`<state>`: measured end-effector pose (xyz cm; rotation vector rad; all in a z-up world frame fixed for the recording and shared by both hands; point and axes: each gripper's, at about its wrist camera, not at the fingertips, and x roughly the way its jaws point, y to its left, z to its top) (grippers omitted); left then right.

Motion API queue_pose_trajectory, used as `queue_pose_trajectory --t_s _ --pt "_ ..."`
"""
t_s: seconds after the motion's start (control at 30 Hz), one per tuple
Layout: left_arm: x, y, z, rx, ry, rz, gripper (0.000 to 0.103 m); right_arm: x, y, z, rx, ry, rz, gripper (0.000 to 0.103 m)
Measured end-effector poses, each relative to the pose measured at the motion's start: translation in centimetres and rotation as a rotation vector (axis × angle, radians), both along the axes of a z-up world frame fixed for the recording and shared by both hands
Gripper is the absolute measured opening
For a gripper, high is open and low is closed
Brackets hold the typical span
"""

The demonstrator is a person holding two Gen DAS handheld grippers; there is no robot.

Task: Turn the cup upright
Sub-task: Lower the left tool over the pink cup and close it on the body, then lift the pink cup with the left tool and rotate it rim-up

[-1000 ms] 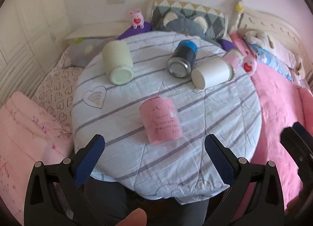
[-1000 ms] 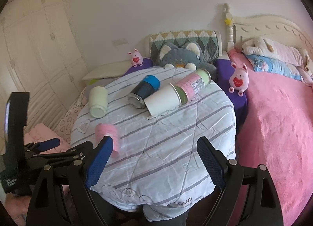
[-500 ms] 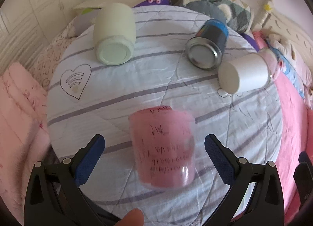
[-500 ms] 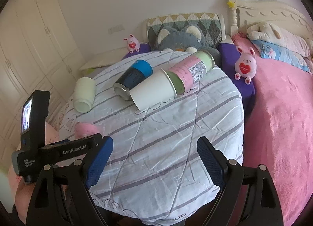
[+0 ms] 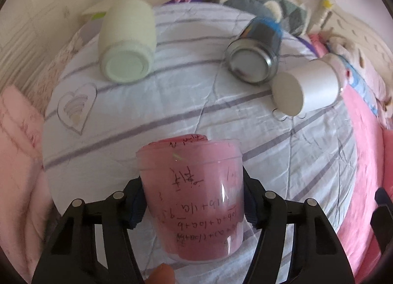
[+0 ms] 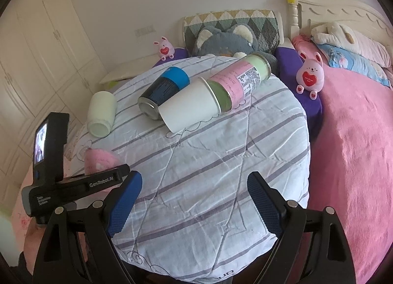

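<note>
A clear plastic cup with pink paper inside and handwriting on it [image 5: 194,193] stands upside down on the round table. My left gripper [image 5: 192,206] is closed around its sides, both blue pads pressed against it. In the right wrist view the cup [image 6: 100,161] shows as a pink shape behind the left gripper's body. My right gripper [image 6: 194,208] is open and empty, hovering over the table's near edge.
The round table wears a striped white quilt [image 6: 208,161]. On their sides at the back lie a cream jar [image 5: 127,43], a dark can with a blue band [image 5: 255,50], a white paper cup [image 5: 307,87] and a pink-labelled jar [image 6: 240,80]. A pink bed [image 6: 351,149] is to the right.
My left gripper moved forward onto the pink cup and closed its fingers on it. My right gripper stayed open and shifted only slightly.
</note>
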<state>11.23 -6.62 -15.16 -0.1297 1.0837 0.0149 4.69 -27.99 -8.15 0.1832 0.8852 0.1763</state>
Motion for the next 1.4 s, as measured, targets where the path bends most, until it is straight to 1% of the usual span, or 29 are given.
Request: queue_pose_trajectory --t_s 0.13,0.2,0.27,0.3,0.4,0.5,0.63,0.73,0.83,0.93,1.0,1.13,1.2,1.27,1.4 --pt "-0.4 -0.1 0.6 0.019 -0.088 -0.058 0.064 -0.2 0.1 -0.1 -0.001 0.001 -0.004 0.089" --pt "-1.2 -0.3 1.4 0.043 -0.174 -0.091 0.064 -0.3 0.3 -0.1 -0.002 0.001 -0.006 0.089" --pt "-2.2 -0.5 2.4 0.084 -0.291 -0.118 0.064 -0.5 0.4 0.1 -0.005 -0.001 -0.01 0.089" --pt "-3.2 -0.8 2.8 0.115 -0.379 -0.135 0.064 -0.6 0.4 0.2 -0.006 -0.005 -0.014 0.089" --pt "-4.9 -1.0 2.6 0.17 -0.524 -0.174 0.064 -0.8 0.5 0.5 -0.006 -0.021 -0.022 0.089" --pt "-5.9 -0.6 1.9 0.183 -0.578 -0.191 0.064 -0.8 1.0 0.4 -0.009 -0.032 -0.025 0.089" --pt "-7.3 -0.7 0.7 0.244 -0.674 -0.206 0.065 -0.7 1.8 0.4 -0.007 -0.068 -0.022 0.089" --pt "-7.6 -0.9 -0.6 0.265 -0.696 -0.21 0.065 -0.4 2.4 -0.1 -0.014 -0.063 -0.014 0.089" --pt "-8.8 -0.5 -1.0 0.289 -0.743 -0.203 0.066 -0.2 3.1 -0.5 -0.028 -0.049 -0.006 0.089" --pt "-9.1 -0.1 -1.7 0.279 -0.727 -0.197 0.066 -0.2 3.5 -0.7 -0.041 -0.042 0.0 0.089" --pt "-9.3 0.1 -2.0 0.28 -0.721 -0.187 0.068 -0.3 3.9 -0.8 -0.052 -0.035 0.013 0.089" --pt "-9.9 0.2 -2.1 0.266 -0.705 -0.192 0.079 -0.5 4.5 -0.9 -0.064 -0.026 0.02 0.089" --pt "-10.0 0.2 -1.5 0.26 -0.698 -0.209 0.095 -0.7 4.8 -0.8 -0.066 -0.028 0.018 0.089" --pt "-10.3 0.2 -1.0 0.246 -0.694 -0.222 0.1 -0.7 5.1 -0.6 -0.065 -0.03 0.022 0.089" --pt "-10.1 0.5 0.5 0.209 -0.642 -0.246 0.103 -1.3 5.6 0.4 -0.061 -0.057 0.023 0.089"
